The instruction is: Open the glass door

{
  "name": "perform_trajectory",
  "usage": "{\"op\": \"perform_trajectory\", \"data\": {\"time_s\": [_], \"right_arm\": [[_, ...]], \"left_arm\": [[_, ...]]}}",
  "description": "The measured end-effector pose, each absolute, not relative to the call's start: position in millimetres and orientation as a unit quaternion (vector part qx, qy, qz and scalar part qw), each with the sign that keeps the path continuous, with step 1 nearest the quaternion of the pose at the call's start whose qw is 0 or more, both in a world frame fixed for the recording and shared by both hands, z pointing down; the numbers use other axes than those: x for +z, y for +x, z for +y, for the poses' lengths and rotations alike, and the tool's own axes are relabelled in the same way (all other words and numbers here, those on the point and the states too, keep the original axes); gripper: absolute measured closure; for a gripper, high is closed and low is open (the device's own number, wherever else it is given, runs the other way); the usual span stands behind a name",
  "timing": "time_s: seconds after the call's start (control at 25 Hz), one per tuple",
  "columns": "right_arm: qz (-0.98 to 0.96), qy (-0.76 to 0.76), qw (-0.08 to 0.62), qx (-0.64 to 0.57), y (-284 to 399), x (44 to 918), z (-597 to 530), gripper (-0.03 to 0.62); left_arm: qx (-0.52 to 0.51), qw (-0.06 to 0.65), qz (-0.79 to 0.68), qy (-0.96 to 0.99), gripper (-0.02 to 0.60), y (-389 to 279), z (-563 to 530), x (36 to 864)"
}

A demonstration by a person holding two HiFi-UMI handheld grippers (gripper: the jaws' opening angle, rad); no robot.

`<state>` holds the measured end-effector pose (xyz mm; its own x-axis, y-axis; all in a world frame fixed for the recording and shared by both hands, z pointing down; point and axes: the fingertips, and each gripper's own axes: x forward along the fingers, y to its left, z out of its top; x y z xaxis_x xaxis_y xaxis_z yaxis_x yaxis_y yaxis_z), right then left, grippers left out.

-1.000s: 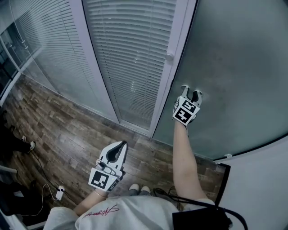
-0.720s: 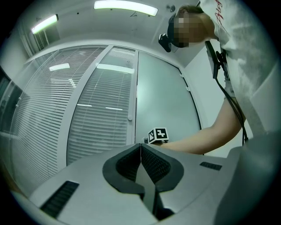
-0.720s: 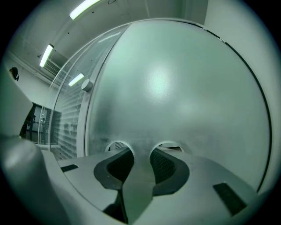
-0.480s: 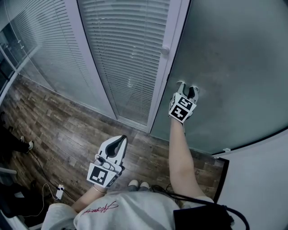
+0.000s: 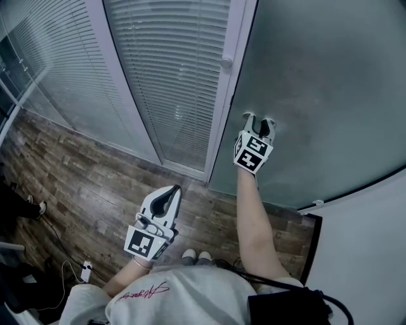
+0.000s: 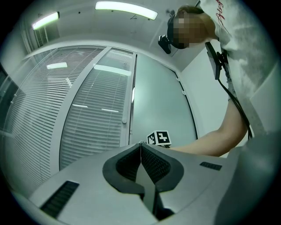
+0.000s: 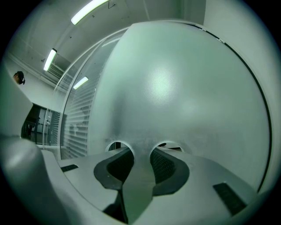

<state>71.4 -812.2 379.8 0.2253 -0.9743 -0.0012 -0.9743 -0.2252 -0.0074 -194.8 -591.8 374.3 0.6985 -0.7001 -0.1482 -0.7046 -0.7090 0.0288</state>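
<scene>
Surface: dark wood-plank floor, seen steeply from above; a white plug-in unit with its cable lies on it at lower left.
Room: glazed office partition with closed horizontal blinds in pale frames; a plain white wall stands at lower right, and long ceiling lights show in the left gripper view.
Glass door: frosted grey-green pane at upper right of the head view, just beside the frame that carries a round-ended pale handle; the pane fills most of the right gripper view.
Right gripper: held at arm's length with both tips against the frosted pane; jaws apart, nothing but the glass surface ahead of them.
Left gripper: held low over the floor, well apart from the door; jaws pressed together, nothing between them.
Writing: red script lettering on the person's white shirt, too small to read; each gripper bears black-and-white square markers, no brand legible.
</scene>
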Motion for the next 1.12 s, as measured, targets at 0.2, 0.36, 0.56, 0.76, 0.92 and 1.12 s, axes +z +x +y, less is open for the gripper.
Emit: {"op": "perform_trajectory", "data": {"time_s": [0.2, 0.36, 0.56, 0.76, 0.92, 1.12], "right_arm": [[0.631, -0.776, 0.002, 0.000, 63.8, 379.1, -796.8, 0.470], [0.636, -0.772, 0.002, 0.001, 56.7, 377.6, -778.1, 0.470], [0.641, -0.767, 0.004, 0.003, 50.3, 377.9, -758.4, 0.470], [0.650, -0.760, 0.006, 0.007, 43.1, 376.8, -737.1, 0.470], [0.661, -0.751, 0.009, 0.010, 36.8, 376.3, -719.5, 0.470], [0.670, -0.742, 0.009, 0.012, 31.3, 375.6, -697.4, 0.470]], "left_arm": [[0.098, 0.015, 0.374, -0.922, 0.569, -188.5, -586.8, 361.4], [0.102, 0.016, 0.365, -0.925, 0.569, -186.2, -575.4, 359.0], [0.117, 0.020, 0.348, -0.930, 0.569, -183.2, -561.8, 352.1], [0.111, 0.021, 0.348, -0.931, 0.568, -187.4, -552.7, 356.1], [0.107, 0.024, 0.338, -0.935, 0.569, -188.0, -544.7, 360.0], [0.115, 0.026, 0.320, -0.940, 0.569, -181.5, -536.4, 354.1]]}}
